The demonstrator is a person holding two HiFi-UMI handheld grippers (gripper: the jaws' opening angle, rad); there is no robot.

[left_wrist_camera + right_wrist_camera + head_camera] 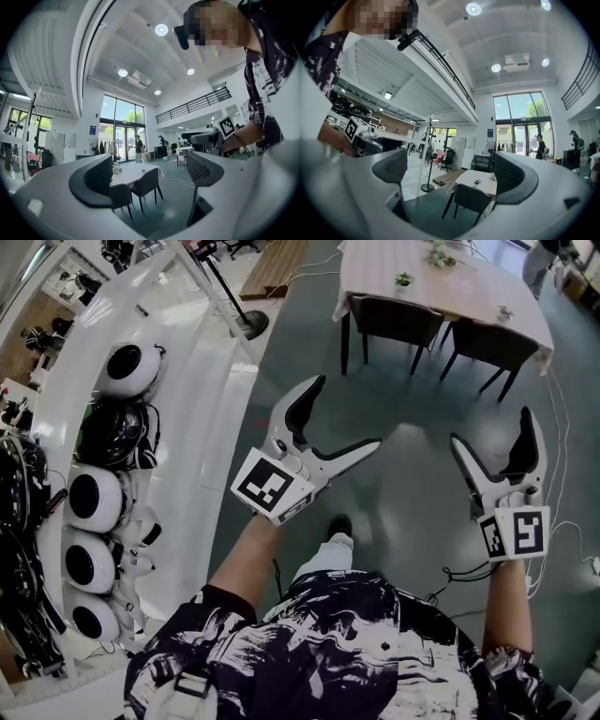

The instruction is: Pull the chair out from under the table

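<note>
My left gripper [347, 412] and right gripper [492, 427] gape empty, well short of the chair [398, 320], so I should approach and clamp its backrest squarely.

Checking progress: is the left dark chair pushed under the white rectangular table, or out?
Pushed in: the left dark chair has its back at the white rectangular table.

We hold the white plastic left gripper [347, 412], dark pads, out front: jaws wide apart, nothing between them. The white plastic right gripper [492, 427] is the same, jaws apart, empty. Our left forearm [246, 554] angles inward, and our right forearm [506, 601] runs straight ahead.
</note>
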